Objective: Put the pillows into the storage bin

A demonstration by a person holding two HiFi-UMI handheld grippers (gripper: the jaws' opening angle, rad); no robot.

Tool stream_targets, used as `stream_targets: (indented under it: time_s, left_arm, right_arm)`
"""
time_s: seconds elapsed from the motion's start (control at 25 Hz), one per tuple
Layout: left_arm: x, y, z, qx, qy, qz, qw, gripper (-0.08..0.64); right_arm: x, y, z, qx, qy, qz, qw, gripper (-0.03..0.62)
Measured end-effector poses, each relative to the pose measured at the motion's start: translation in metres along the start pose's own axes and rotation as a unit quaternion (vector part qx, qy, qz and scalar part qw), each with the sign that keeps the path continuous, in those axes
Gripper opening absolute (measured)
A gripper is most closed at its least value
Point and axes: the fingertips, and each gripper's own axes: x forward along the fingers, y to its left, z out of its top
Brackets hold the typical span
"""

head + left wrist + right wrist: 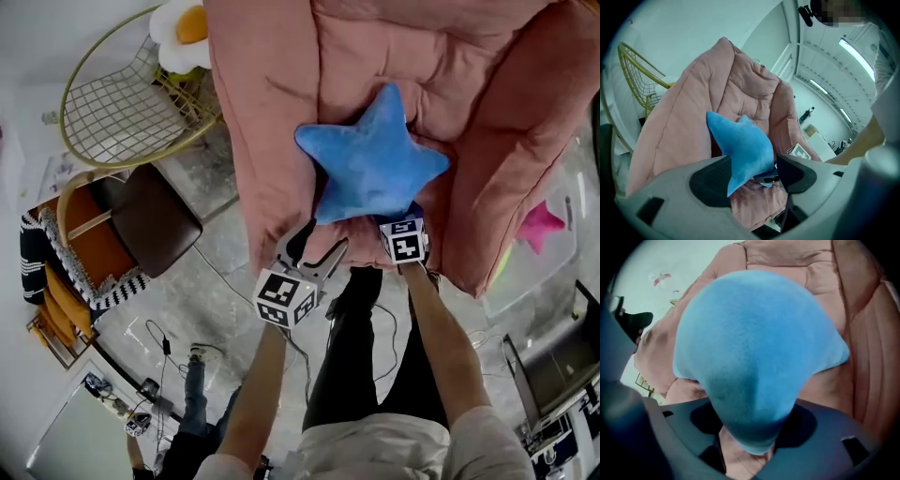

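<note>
The right gripper (751, 430) is clamped on 1 arm of the blue star pillow (370, 159), which hides most of its jaws. The left gripper (752, 176) is open around another arm. The pillow lies against the pink chair (272, 112). Beyond, the chair half covers a clear bin (548, 272) holding a pink pillow (542, 228).

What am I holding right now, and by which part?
The right gripper pinches the blue star pillow by the tip of one point. The left gripper has its jaws apart around another point, not closed on it.
</note>
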Motion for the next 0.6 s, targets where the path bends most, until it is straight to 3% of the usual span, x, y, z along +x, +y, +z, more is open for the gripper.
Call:
stream_targets:
  time_s: [0.16,0.6]
  left_arm:
    - [0.003,-0.001,0.015,-0.019,-0.010,-0.008,0.9997,0.301]
    - [0.012,-0.002,0.026,-0.016,-0.008,-0.029,0.9994,0.314]
  right_arm:
    - [-0.033,0.008,0.005,-0.015,-0.027,0.019,0.999,0.278]
    - [-0.119,0.024,0.028,-0.030,-0.113,0.020,0.993,0.249]
